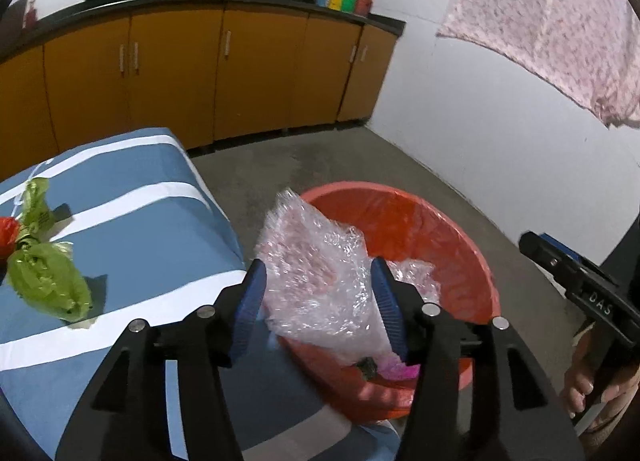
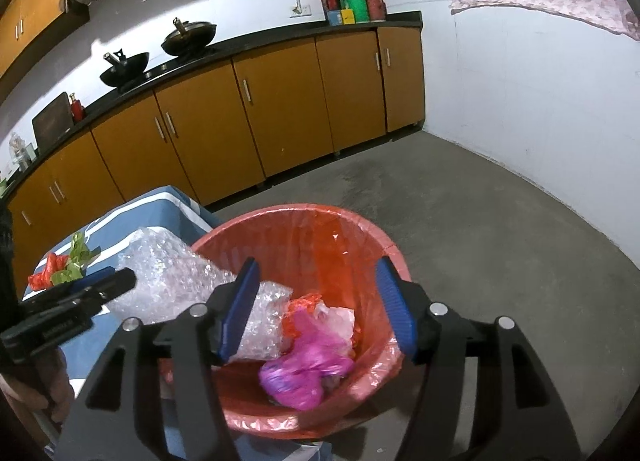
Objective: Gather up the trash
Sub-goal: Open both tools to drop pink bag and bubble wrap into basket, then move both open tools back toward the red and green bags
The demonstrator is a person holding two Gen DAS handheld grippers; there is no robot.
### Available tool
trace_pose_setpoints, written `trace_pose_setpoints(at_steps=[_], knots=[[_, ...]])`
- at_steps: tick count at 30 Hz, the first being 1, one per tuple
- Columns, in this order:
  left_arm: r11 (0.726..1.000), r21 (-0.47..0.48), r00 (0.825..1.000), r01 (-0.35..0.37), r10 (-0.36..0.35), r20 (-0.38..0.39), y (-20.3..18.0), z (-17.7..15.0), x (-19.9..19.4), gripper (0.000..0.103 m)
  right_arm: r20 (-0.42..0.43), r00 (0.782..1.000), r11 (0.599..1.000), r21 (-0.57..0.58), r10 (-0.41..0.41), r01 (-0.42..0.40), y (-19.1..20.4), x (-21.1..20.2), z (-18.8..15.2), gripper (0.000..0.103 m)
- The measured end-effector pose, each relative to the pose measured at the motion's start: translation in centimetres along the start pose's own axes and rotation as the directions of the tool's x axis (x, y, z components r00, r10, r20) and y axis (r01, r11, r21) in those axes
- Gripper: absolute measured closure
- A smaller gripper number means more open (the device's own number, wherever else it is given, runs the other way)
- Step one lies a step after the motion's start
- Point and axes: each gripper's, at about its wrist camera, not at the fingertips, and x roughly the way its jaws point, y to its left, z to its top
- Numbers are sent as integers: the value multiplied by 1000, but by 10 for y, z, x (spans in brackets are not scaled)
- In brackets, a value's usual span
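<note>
Left wrist: "DAS" on right gripper (image 1: pixel 536 247)

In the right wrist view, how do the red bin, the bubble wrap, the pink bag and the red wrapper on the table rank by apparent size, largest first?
1. red bin
2. bubble wrap; it is partly hidden by the gripper finger.
3. pink bag
4. red wrapper; it lies farther from the camera, so its true size is unsure.

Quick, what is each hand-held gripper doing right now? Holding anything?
Left hand-held gripper: jaws apart, bubble wrap between them over the red bin; grip cannot be told.
Right hand-held gripper: open, holding nothing.
</note>
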Motion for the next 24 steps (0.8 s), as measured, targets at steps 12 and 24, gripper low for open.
trace_pose_setpoints(at_steps=[12,24], knots=[[992,-41,989,-120,123,86,50,-1,-43,43,8,997,993,-91,77,-76,54,-13,-5,43],[937,-138,935,-320,336,116,144,-29,-103,37,-25,981,960,-202,193,-194,151,-11,-6,43]])
